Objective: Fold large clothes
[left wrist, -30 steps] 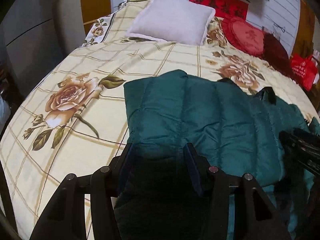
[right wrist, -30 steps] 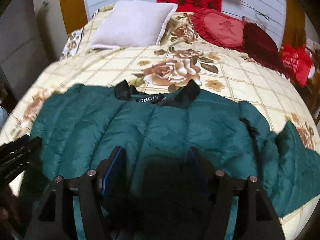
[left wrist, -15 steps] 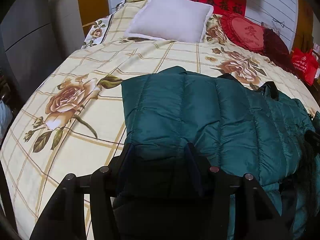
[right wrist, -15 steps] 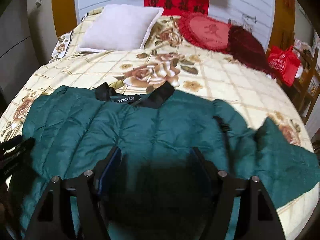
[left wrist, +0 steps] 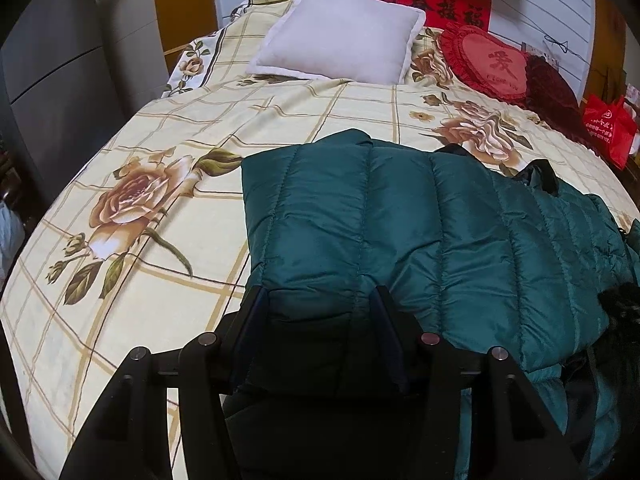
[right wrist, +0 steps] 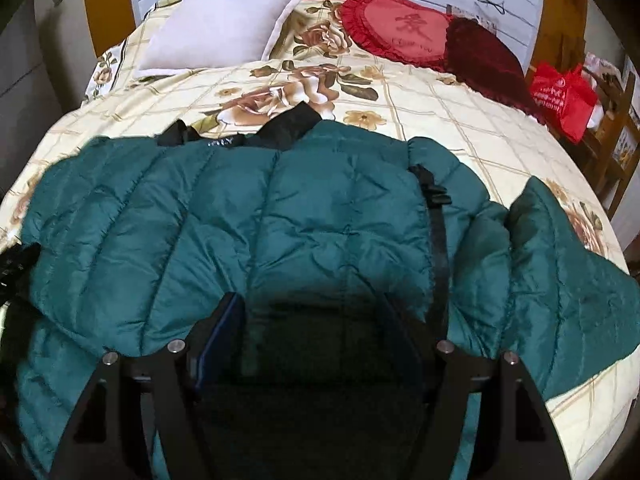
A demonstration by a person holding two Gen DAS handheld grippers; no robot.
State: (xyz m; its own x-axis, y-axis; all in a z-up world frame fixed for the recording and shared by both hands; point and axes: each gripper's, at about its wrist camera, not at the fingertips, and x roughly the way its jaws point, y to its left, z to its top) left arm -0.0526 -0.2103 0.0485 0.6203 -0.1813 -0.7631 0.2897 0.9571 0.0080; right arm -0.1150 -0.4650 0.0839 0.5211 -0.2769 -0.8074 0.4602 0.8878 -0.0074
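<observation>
A dark green quilted puffer jacket (left wrist: 400, 224) lies on the flowered bedspread (left wrist: 168, 128), its left sleeve folded across the body. In the right wrist view the jacket (right wrist: 312, 216) shows its black collar at the top and its right sleeve (right wrist: 568, 280) spread out to the right. My left gripper (left wrist: 320, 300) is open, its jaws standing wide over the jacket's near left edge. My right gripper (right wrist: 316, 308) is open above the jacket's lower middle, beside a black zip strip (right wrist: 438, 240). Neither grips fabric.
A white pillow (left wrist: 340, 32), a red heart cushion (left wrist: 488, 64) and a dark red cushion (right wrist: 480, 56) lie at the head of the bed. A red bag (right wrist: 560, 96) and wooden chair stand at the right. A grey cabinet (left wrist: 60, 80) stands left.
Both grippers have pulled back and up a little from the jacket. The other gripper has slid toward the frame edge in each view. The jacket lies still.
</observation>
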